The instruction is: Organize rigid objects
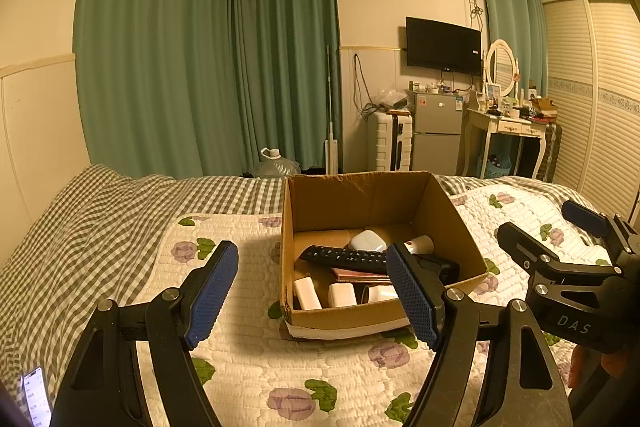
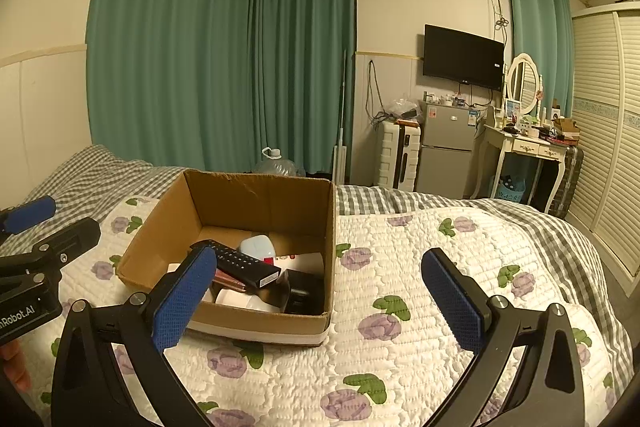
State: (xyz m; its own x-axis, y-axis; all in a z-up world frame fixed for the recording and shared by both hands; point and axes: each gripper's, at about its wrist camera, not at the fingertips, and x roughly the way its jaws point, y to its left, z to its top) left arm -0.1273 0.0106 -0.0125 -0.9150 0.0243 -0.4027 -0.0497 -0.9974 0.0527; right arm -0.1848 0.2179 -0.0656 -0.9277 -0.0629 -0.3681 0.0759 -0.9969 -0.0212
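Cardboard box (image 1: 372, 199) holds a stiff, light black remote (image 1: 344, 258); I'd pinch its long sides. Both my fingers gape wide, empty.

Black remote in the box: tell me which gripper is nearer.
Left. The left gripper hovers just before the black remote; the right gripper is off to the box's right.
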